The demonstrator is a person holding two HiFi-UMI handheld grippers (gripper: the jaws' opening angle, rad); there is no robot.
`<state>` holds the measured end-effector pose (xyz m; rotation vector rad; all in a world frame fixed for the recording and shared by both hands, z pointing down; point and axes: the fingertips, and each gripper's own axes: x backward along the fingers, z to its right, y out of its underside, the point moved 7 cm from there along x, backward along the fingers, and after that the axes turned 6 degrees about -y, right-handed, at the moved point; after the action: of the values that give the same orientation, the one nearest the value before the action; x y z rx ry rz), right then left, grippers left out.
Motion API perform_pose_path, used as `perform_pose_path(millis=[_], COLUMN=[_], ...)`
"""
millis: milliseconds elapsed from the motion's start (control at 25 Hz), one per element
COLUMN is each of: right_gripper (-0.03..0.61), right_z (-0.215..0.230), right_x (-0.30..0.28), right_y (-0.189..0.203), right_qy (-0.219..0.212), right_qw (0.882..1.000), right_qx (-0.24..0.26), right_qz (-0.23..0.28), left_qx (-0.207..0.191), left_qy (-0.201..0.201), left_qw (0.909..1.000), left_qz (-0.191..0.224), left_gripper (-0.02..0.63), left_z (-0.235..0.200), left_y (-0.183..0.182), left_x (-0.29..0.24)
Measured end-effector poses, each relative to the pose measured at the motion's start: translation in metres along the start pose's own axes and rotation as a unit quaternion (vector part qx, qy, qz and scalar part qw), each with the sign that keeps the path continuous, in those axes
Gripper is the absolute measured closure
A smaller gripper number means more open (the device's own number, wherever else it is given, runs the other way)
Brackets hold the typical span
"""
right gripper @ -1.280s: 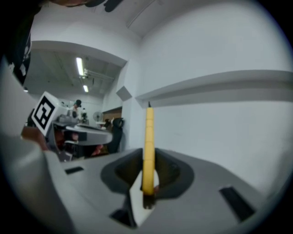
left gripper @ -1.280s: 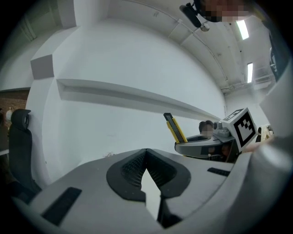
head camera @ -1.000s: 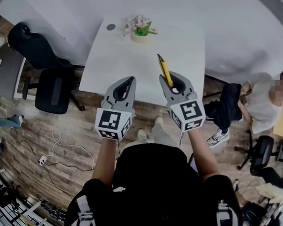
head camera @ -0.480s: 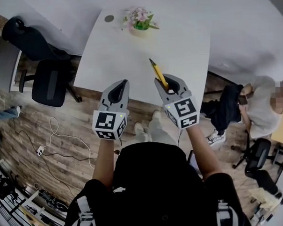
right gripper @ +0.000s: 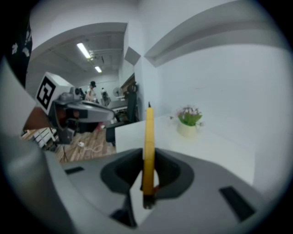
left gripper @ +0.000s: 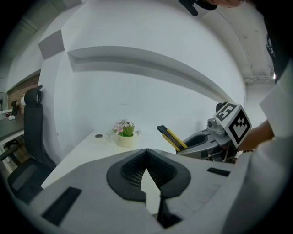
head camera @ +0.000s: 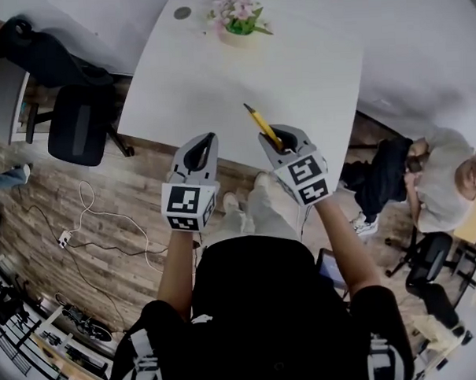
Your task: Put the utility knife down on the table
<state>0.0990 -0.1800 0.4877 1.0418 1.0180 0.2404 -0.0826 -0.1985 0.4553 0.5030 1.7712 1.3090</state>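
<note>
Hovering at the near edge of the white table (head camera: 209, 76), the left gripper (head camera: 207, 140) has its jaws pressed together on nothing. Just beside it, the right gripper (head camera: 278, 136) pinches the yellow utility knife (head camera: 260, 123), which slants forward above the tabletop.

Probably an office: white table (head camera: 217, 76), swivel chairs (head camera: 78, 133), ceiling strip lights (right gripper: 84, 49)

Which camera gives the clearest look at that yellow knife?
The right gripper view: the utility knife stands large, clamped in the right gripper. The left gripper view shows its side, smaller; the head view only a thin yellow sliver.
</note>
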Motion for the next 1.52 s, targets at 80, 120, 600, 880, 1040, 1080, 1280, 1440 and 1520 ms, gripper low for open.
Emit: perform_pose_path(millis=[80,120,600,880,1040,1080,1280,1440,1520], right_gripper=[0.485,0.485,0.485,0.485,0.485,0.485,0.485,0.485,0.485], right_z=[0.005,0.007,0.02,0.045,0.062,0.065,0.077,0.08,0.079], right_x=[-0.009,-0.014,-0.066,-0.099,-0.112,-0.114,-0.122,-0.127,-0.13], right_y=[0.009,0.014,0.065,0.08,0.084,0.085,0.084,0.083,0.084], right_qy=[-0.011,-0.017,-0.055,-0.059,-0.045,-0.04,-0.009,0.001,0.007], right_qw=[1.0,0.999,0.987,0.974,0.965,0.963,0.952,0.946,0.942], right_qx=[-0.001,-0.001,0.032,0.064,0.085,0.092,0.128,0.151,0.168], right_qz=[-0.02,-0.03,-0.144,-0.208,-0.244,-0.25,-0.277,-0.288,-0.292], left_qx=[0.002,0.004,0.021,0.024,0.022,0.023,0.022,0.013,0.013], left_qy=[-0.003,-0.004,-0.011,-0.016,-0.019,-0.021,-0.024,-0.025,-0.025], left_qw=[1.0,0.9999,0.9986,0.9977,0.9971,0.997,0.9967,0.9967,0.9966], left_qz=[-0.006,-0.009,-0.047,-0.062,-0.07,-0.071,-0.074,-0.076,-0.078], left_gripper=[0.592,0.592,0.592,0.592,0.592,0.592,0.592,0.592,0.592], left_z=[-0.002,-0.003,0.001,0.003,0.004,0.004,0.004,0.005,0.005], left_y=[0.005,0.007,0.042,0.057,0.063,0.064,0.065,0.067,0.068], left_x=[-0.003,-0.005,-0.011,-0.012,-0.01,-0.01,-0.009,-0.01,-0.011])
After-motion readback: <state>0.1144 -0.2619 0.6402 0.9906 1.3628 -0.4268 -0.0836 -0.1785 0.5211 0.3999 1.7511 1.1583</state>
